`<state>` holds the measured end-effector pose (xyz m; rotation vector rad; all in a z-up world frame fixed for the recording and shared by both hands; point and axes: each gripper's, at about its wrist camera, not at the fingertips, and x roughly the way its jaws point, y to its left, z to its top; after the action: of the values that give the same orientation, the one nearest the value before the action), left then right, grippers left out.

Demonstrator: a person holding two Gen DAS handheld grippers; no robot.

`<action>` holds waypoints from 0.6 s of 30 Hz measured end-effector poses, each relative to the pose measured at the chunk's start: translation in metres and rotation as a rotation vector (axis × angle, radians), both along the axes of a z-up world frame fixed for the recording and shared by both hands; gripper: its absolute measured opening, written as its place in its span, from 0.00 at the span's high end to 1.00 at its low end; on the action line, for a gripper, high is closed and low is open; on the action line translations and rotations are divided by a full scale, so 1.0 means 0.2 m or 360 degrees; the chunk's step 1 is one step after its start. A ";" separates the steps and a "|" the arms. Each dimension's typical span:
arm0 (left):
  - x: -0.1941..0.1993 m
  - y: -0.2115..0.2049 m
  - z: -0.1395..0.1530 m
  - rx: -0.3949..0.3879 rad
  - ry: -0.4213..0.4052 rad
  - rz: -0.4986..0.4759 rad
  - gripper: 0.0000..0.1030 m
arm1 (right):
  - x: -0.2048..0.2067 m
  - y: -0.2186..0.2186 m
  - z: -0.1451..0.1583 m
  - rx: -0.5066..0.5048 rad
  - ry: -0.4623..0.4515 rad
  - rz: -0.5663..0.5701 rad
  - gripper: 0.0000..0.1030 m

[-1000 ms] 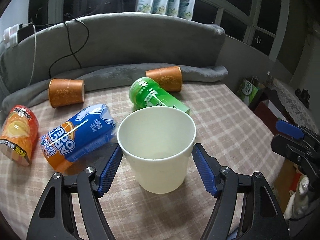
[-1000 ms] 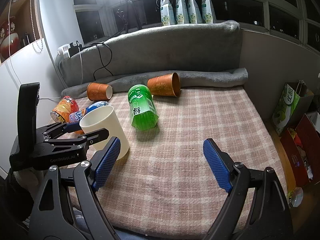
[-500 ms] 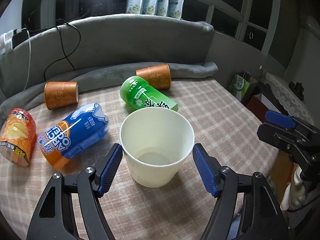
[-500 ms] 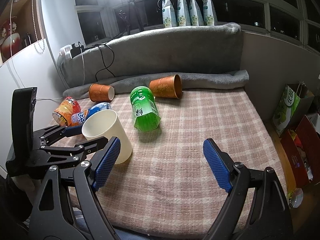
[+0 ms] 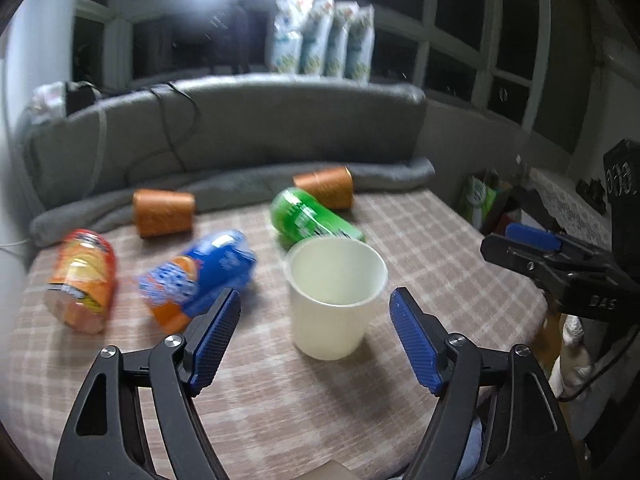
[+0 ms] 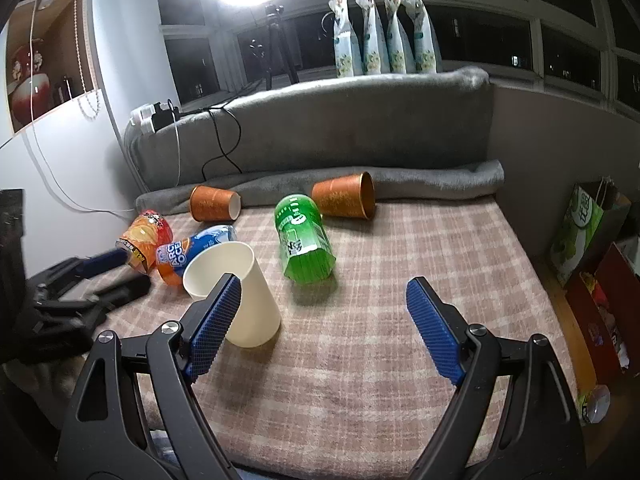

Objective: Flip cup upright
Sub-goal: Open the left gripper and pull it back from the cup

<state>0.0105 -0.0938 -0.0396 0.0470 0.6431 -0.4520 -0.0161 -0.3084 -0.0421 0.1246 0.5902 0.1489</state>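
A white paper cup stands upright, mouth up, on the plaid cloth. It also shows in the right wrist view. My left gripper is open and empty, drawn back a little from the cup, with nothing between its blue pads. My right gripper is open and empty, to the right of the cup; its left pad overlaps the cup in view. The left gripper appears blurred at the left of the right wrist view.
Two orange paper cups lie on their sides near the grey cushion. A green canister, a blue-orange canister and an orange chip canister lie on the cloth. Bags stand past the right edge.
My left gripper has pulled back and up from the white cup, which stays upright on the cloth. The right gripper has hardly moved.
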 end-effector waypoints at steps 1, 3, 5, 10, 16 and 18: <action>-0.02 0.03 0.02 -0.0011 -0.0042 0.0040 0.24 | 0.00 0.01 0.01 -0.0006 -0.0014 -0.0006 0.15; -0.06 0.09 0.07 -0.0028 -0.0116 0.0121 0.24 | 0.00 0.02 0.02 -0.0015 -0.0030 -0.0017 0.15; -0.09 0.14 0.10 -0.0036 -0.0183 0.0199 0.24 | -0.01 0.03 0.03 -0.0035 -0.0059 -0.0038 0.15; -0.12 0.24 0.18 -0.0048 -0.0315 0.0375 0.22 | -0.04 0.06 0.07 -0.0083 -0.0154 -0.0087 0.04; -0.15 0.34 0.24 -0.0072 -0.0415 0.0540 0.22 | -0.06 0.06 0.09 -0.0099 -0.0219 -0.0125 0.00; -0.16 0.35 0.26 -0.0067 -0.0439 0.0572 0.22 | -0.06 0.07 0.09 -0.0099 -0.0215 -0.0127 0.00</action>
<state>-0.0220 -0.0230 0.0116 -0.0456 0.3592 -0.1075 -0.0273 -0.2954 -0.0246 0.0769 0.4539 0.0608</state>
